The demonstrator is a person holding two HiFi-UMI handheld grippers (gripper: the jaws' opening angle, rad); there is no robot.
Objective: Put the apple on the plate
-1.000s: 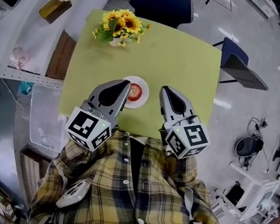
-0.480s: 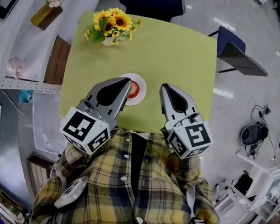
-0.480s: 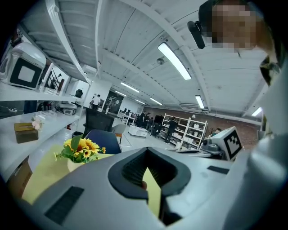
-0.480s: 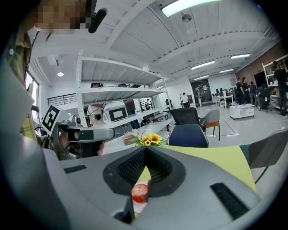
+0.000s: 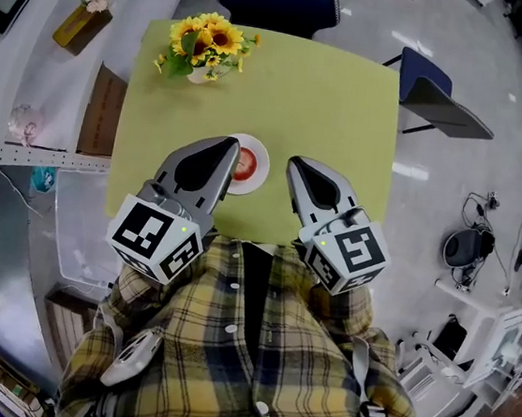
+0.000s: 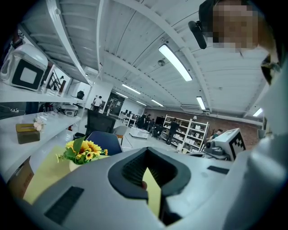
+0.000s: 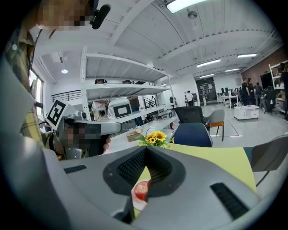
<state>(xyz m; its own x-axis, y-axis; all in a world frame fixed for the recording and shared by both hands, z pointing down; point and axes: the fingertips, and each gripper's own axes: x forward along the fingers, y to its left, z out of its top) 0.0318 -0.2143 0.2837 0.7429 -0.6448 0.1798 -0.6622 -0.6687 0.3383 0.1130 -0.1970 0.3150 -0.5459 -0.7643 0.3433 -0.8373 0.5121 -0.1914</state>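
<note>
A red apple (image 5: 245, 161) lies on a small white plate (image 5: 257, 176) near the front of the green table (image 5: 330, 107). My left gripper (image 5: 230, 143) is shut and empty, its tip just left of the plate and partly covering it. My right gripper (image 5: 294, 165) is shut and empty too, a short way right of the plate. The right gripper view shows the apple (image 7: 141, 190) on the plate (image 7: 138, 204) through the gap below my closed right gripper (image 7: 146, 150). Past my left gripper (image 6: 146, 150) only a sliver of green table shows.
A vase of sunflowers (image 5: 201, 46) stands at the table's far left corner. A blue chair (image 5: 282, 0) is behind the table and another (image 5: 437, 97) at its right. A white shelf with a brown box (image 5: 76, 25) runs along the left.
The apple, the plate and both grippers keep their places. Only the head view has shifted slightly, so the table sits a bit higher in the picture.
</note>
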